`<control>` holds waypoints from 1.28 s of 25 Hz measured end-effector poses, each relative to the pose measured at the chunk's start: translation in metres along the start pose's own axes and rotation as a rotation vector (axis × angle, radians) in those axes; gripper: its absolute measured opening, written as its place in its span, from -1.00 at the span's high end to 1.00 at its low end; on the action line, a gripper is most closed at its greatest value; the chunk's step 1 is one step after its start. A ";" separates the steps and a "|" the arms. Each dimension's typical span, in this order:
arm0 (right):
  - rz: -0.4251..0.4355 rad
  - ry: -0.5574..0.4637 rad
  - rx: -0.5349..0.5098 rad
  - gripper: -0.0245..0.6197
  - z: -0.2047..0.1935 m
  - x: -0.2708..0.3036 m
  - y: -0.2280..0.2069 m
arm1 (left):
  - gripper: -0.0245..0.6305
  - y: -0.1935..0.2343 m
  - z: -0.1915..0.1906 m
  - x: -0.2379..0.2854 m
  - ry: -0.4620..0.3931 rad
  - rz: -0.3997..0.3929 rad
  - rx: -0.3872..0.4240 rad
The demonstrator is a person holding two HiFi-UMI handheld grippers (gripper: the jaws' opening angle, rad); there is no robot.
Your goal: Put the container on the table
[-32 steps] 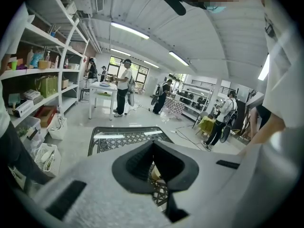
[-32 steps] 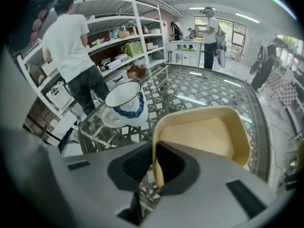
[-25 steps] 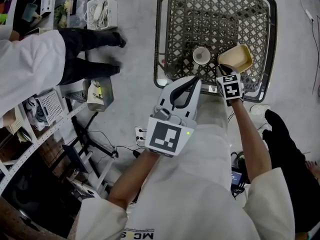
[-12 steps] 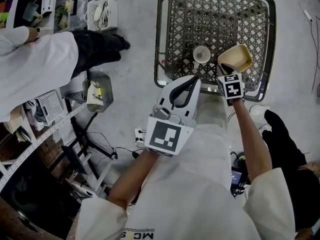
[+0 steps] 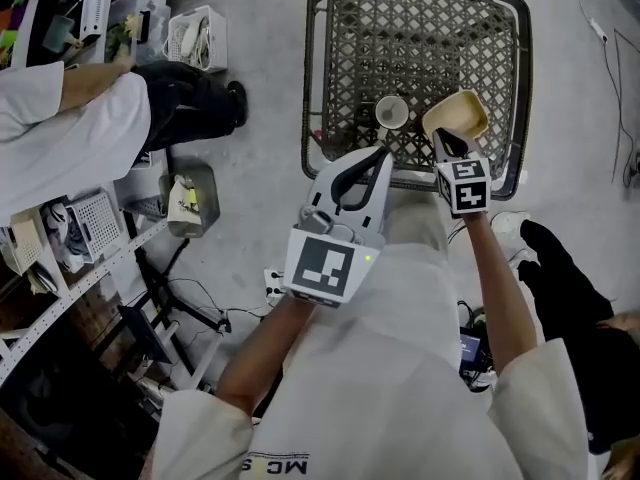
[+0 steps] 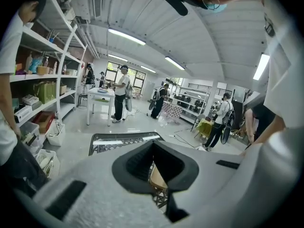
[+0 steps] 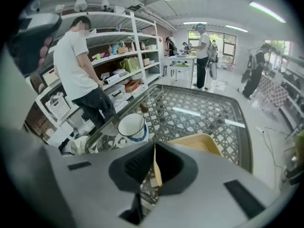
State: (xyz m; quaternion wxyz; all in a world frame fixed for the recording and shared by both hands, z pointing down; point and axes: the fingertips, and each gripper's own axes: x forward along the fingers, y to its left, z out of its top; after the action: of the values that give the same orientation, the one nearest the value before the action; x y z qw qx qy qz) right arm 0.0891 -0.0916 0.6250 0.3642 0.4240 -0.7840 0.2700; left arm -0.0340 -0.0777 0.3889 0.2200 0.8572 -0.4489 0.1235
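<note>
A tan shallow container [image 5: 455, 116] hangs tilted over the near right part of the metal lattice table [image 5: 430, 28]. My right gripper [image 5: 442, 138] is shut on its near rim. In the right gripper view the rim runs as a thin edge between the pads, and the container [image 7: 199, 144] spreads beyond the right gripper [image 7: 154, 145]. My left gripper [image 5: 383, 152] is shut with nothing in it, at the table's near edge, left of the container. Through the gap in the left gripper [image 6: 153, 141], a piece of the container [image 6: 156, 177] shows.
A white cup with a blue band [image 5: 391, 112] [image 7: 131, 126] stands on the lattice just left of the container. A person in a white shirt [image 5: 70, 138] stands at the shelves [image 5: 60, 258] on the left. Baskets [image 5: 190, 33] and cables lie on the floor.
The view has shifted slightly, and the right gripper still holds the container over the same part of the table. The person at the left has stepped further left.
</note>
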 end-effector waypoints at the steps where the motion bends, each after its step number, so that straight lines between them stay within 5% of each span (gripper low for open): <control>1: -0.010 -0.019 0.000 0.84 0.005 -0.008 -0.002 | 0.85 -0.001 0.003 -0.001 -0.006 -0.003 0.001; 18: -0.074 -0.364 0.042 0.87 0.099 -0.165 0.022 | 0.85 -0.011 0.033 -0.023 -0.081 -0.071 0.108; 32: -0.142 -0.535 -0.006 0.87 0.115 -0.258 0.040 | 0.85 -0.019 0.038 -0.042 -0.115 -0.082 0.132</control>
State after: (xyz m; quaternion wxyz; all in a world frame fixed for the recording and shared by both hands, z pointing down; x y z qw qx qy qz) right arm 0.1117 -0.0350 0.3460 0.1634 0.5330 -0.8215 0.1200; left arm -0.0419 -0.0568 0.3341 0.1415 0.8932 -0.4163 0.0941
